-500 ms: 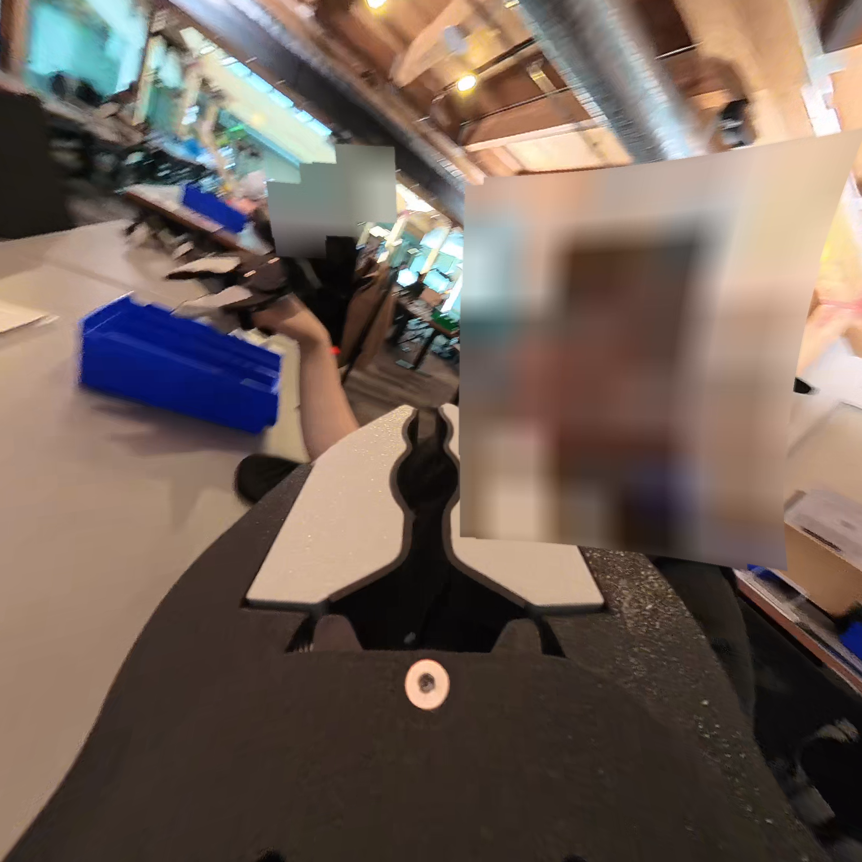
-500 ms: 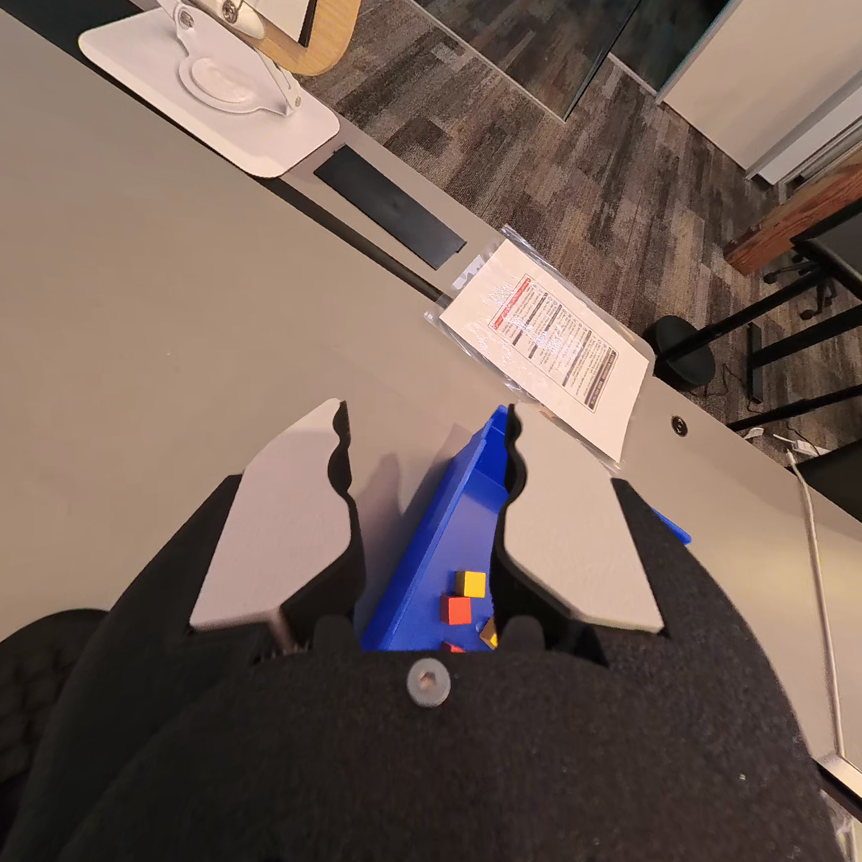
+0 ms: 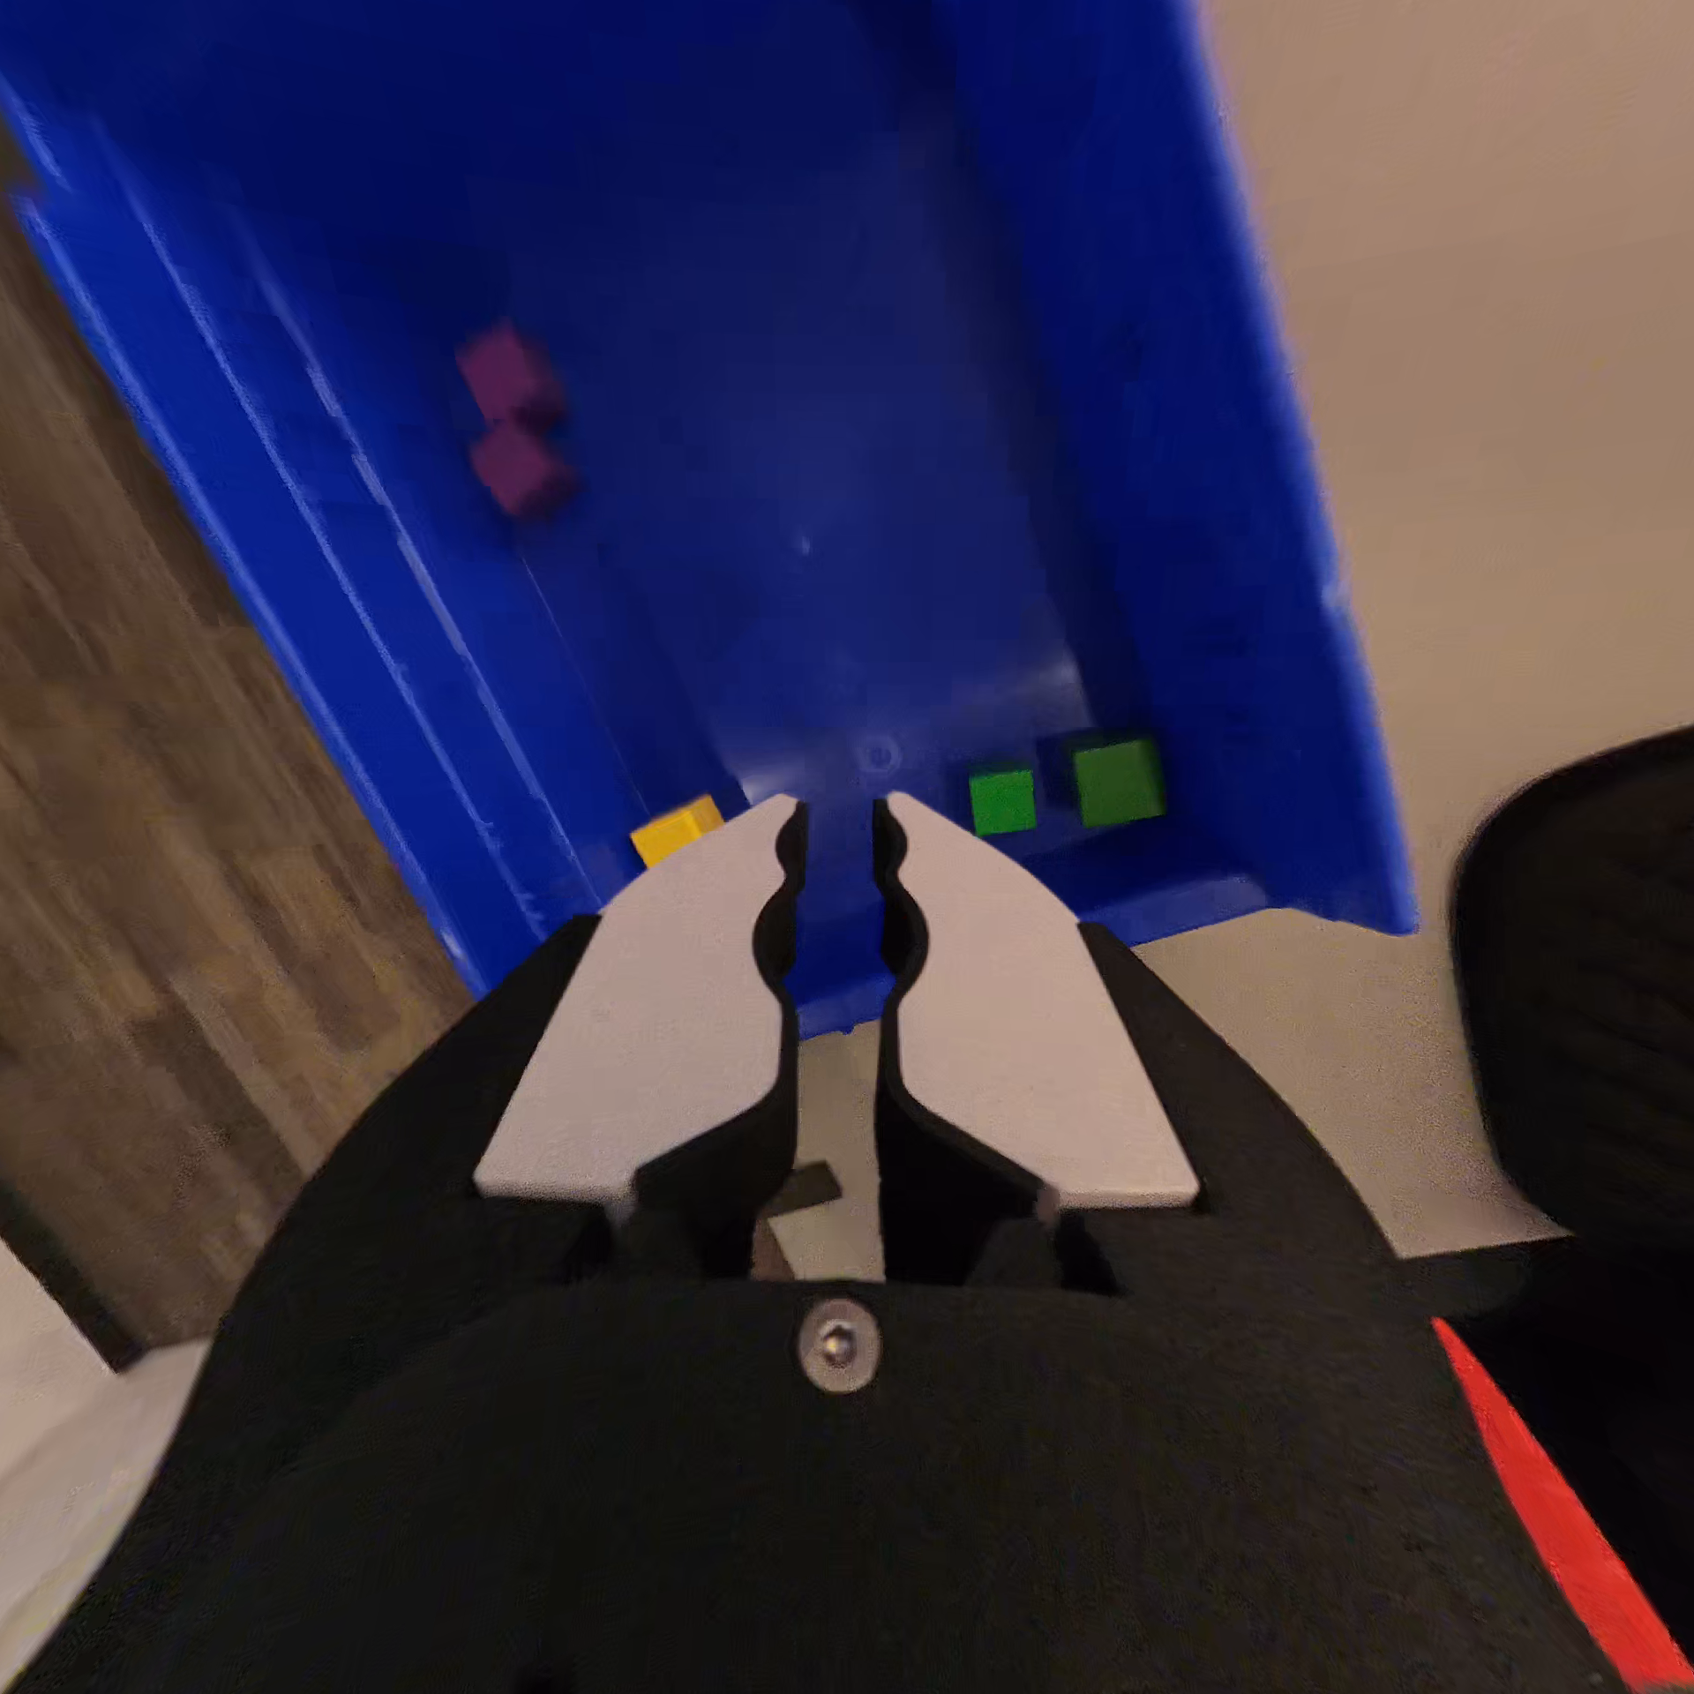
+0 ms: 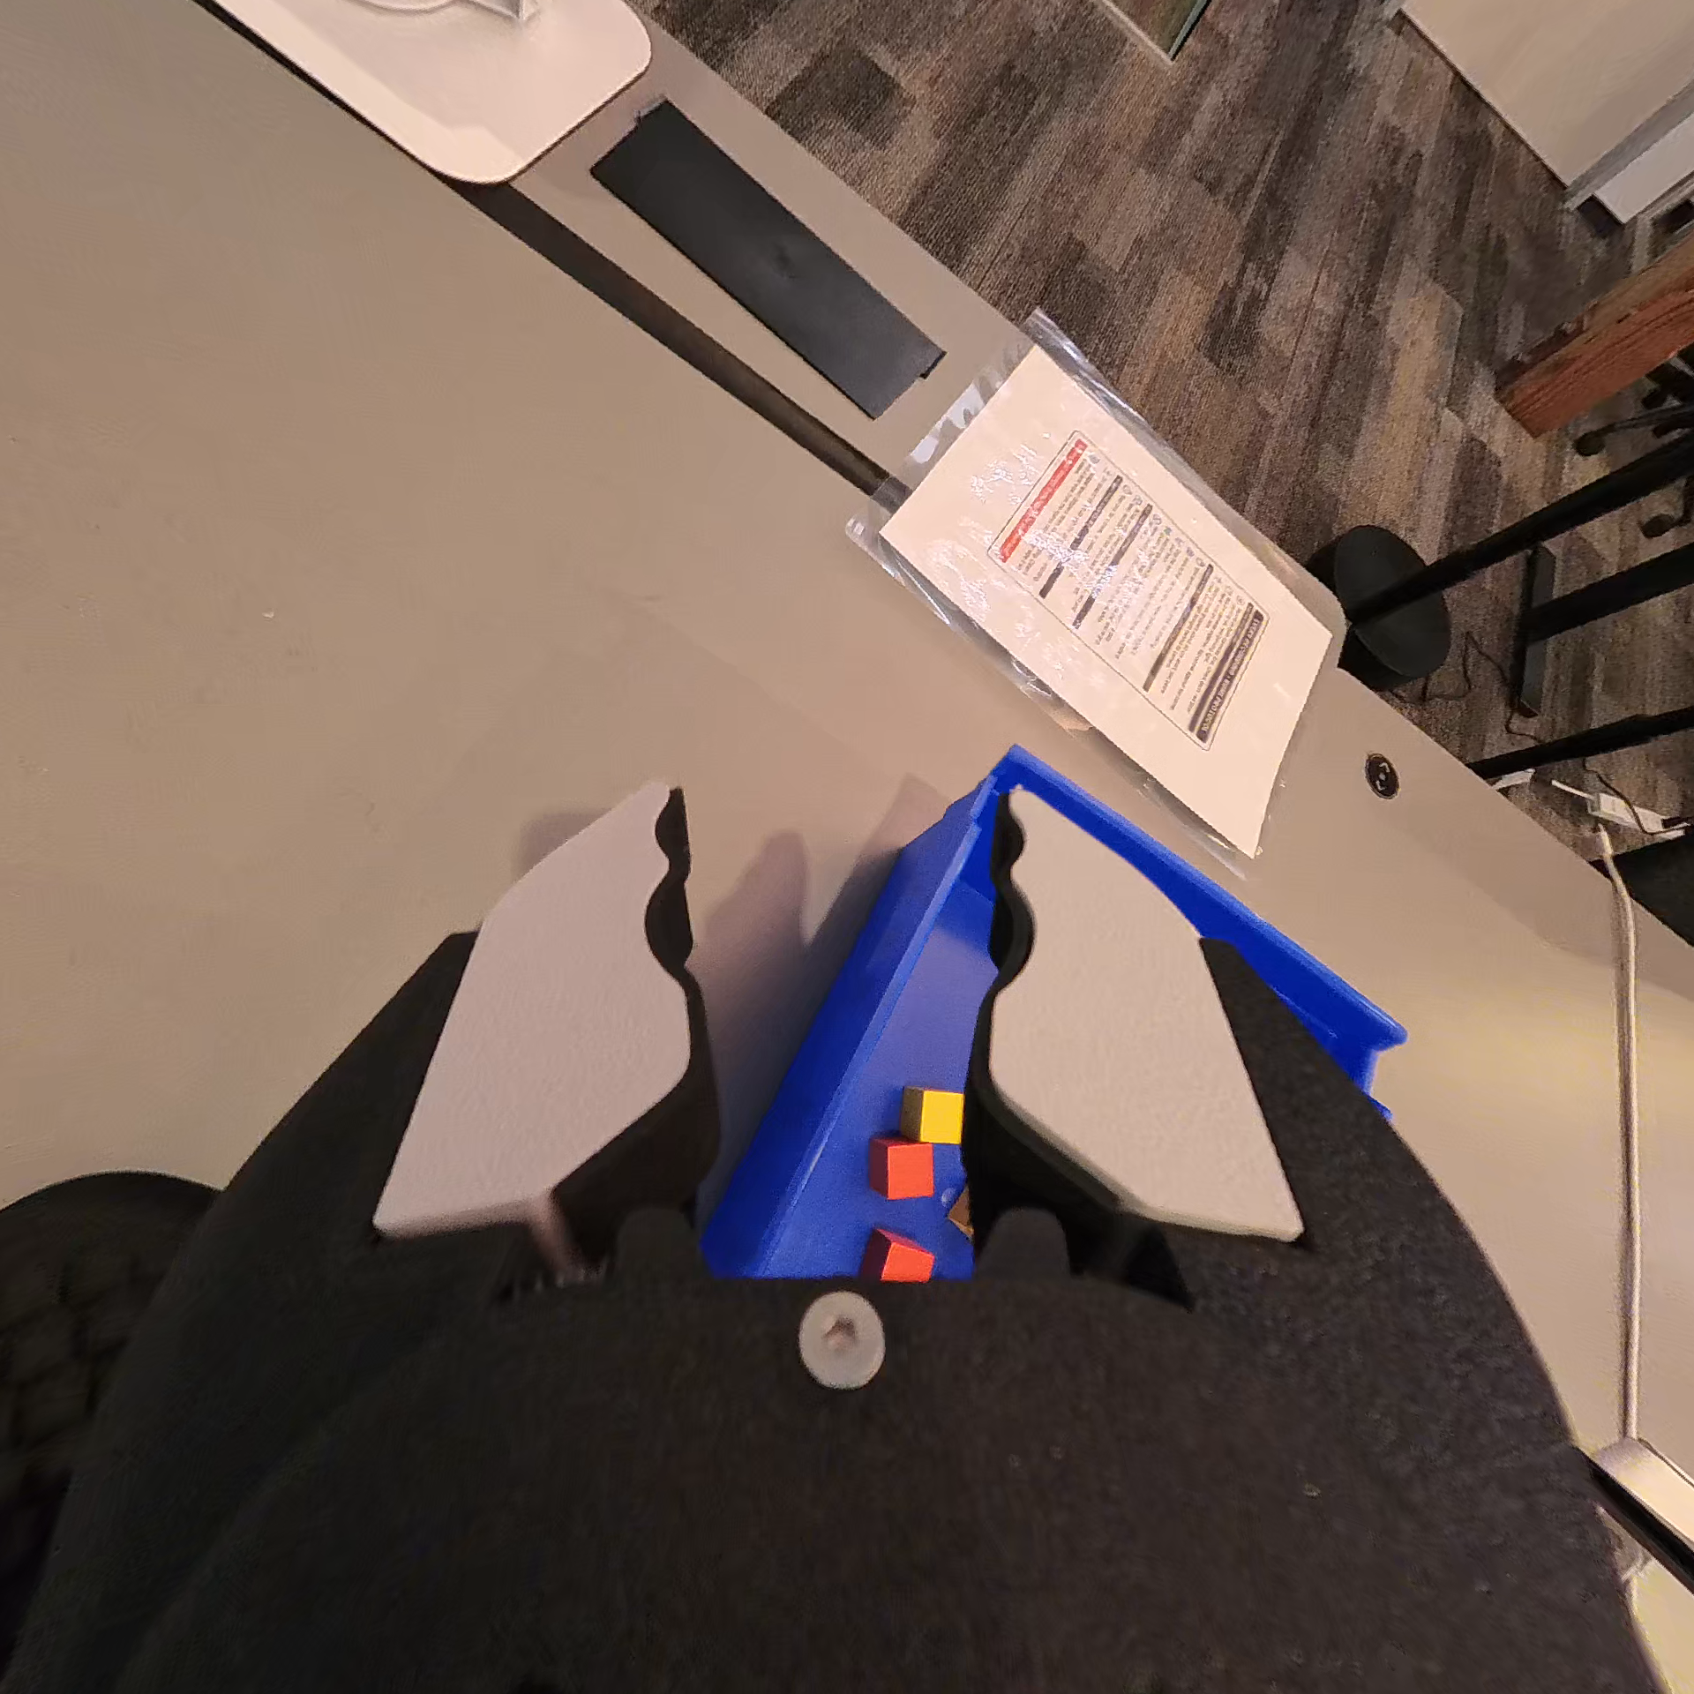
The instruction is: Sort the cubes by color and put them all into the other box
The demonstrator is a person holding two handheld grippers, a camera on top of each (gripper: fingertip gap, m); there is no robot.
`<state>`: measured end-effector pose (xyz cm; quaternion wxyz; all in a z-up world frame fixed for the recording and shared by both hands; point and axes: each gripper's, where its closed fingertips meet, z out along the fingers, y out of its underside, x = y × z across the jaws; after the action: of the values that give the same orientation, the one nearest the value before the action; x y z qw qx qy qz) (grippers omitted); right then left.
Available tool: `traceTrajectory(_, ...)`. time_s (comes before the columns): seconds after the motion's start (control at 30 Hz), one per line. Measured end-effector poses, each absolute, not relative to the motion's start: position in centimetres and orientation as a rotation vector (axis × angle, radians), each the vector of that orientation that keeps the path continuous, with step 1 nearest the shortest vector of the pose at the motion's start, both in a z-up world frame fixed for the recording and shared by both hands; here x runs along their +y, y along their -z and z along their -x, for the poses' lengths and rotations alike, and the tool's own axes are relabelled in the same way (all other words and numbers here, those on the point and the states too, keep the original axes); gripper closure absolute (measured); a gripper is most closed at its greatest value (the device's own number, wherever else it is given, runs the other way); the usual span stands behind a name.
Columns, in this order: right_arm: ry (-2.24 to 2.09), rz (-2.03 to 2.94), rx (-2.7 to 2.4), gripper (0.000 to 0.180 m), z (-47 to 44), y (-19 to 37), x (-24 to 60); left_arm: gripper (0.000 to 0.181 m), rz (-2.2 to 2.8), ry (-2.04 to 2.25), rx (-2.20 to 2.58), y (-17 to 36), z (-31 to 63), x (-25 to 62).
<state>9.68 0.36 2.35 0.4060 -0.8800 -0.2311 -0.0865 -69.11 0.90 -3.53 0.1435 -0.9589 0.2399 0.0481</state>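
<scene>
In the left wrist view, a blue box (image 3: 1283, 458) lies on the table, blurred by motion. It holds two purple cubes (image 3: 513, 422) on the far left, a yellow cube (image 3: 676, 832) and two green cubes (image 3: 1054, 793) at the near end. My left gripper (image 3: 839, 808) hangs over the near end, empty, its jaws a narrow gap apart. In the right wrist view, my right gripper (image 4: 839, 799) is wide open and empty, straddling the left wall of a blue box (image 4: 852, 1027). That box holds a yellow cube (image 4: 933, 1114), two red cubes (image 4: 903, 1166) and a partly hidden brownish one.
A printed sheet in a plastic sleeve (image 4: 1100, 587) lies beyond the right-hand box. A white stand base (image 4: 440, 73) and a black slot (image 4: 761, 266) sit at the table's far edge. A white cable (image 4: 1627, 1100) runs on the right. The floor (image 3: 137, 733) borders the left-hand box.
The left wrist view has swung from looking across the room down onto the box with purple, yellow and green cubes. The right gripper stays open over its box, barely shifted.
</scene>
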Motion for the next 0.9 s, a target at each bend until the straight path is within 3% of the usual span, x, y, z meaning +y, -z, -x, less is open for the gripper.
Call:
traceTrajectory(0.2, 0.201, 2.25, -0.621, 0.117, -8.9, -1.3, 0.9, 0.159, 2.769, 0.035, 0.884, 7.3, 69.1, -0.2)
traceTrajectory(0.4, 0.209, 2.286, -0.641, 0.116, -8.7, -0.4, 1.3, 0.137, 2.882, 0.209, 1.071, 9.9, 66.7, -3.0)
traceTrajectory(0.67, 0.231, 2.329, -0.688, 0.116, -7.9, 0.7, 1.7, 0.133, 2.953, 0.042, 1.067, 12.1, 67.1, -2.5)
traceTrajectory(0.9, 0.237, 2.341, -0.726, 0.116, -7.2, 1.1, 1.8, 0.146, 3.016, 0.098, 0.866, 13.2, 67.7, -1.9)
